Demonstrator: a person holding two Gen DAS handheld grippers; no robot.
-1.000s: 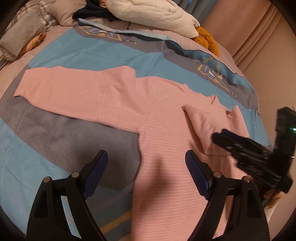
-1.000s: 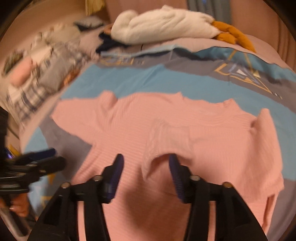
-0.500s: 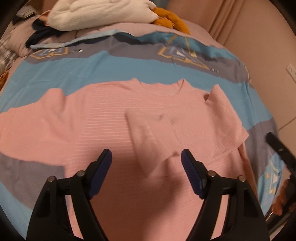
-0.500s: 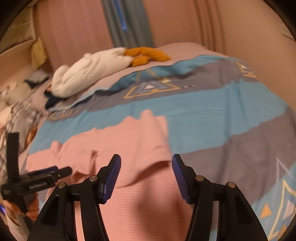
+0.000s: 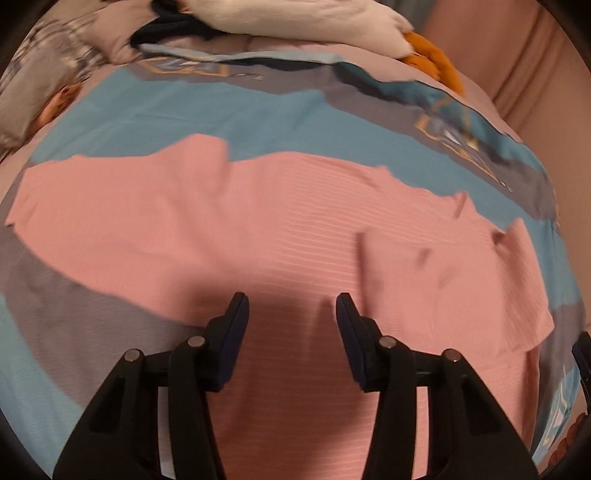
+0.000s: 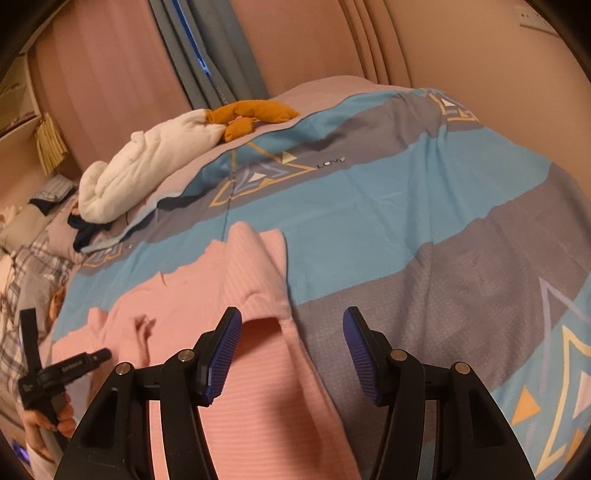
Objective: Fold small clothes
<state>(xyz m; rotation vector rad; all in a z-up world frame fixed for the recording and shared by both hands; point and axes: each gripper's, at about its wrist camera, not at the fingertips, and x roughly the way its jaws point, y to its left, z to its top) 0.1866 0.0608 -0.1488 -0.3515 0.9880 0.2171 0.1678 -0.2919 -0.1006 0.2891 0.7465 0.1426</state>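
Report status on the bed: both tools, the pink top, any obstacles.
Left tool open, jaws just closing, over pink top. Right tool open at its side edge. One sleeve folded in. Nothing in the way.

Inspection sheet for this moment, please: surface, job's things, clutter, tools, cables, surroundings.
Surface: bed with blue and grey patterned duvet.
Job's things: pink ribbed top spread flat; one sleeve folded in over the body, the other sleeve lying out to the side.
Clutter: white plush blanket, orange soft item, dark garment, plaid pillows at the far end.
Tools: left tool over the top's body, jaws just been closing, nothing between them; right tool open over the top's side edge.
Cables: nothing seen.
Surroundings: curtains, wall socket.
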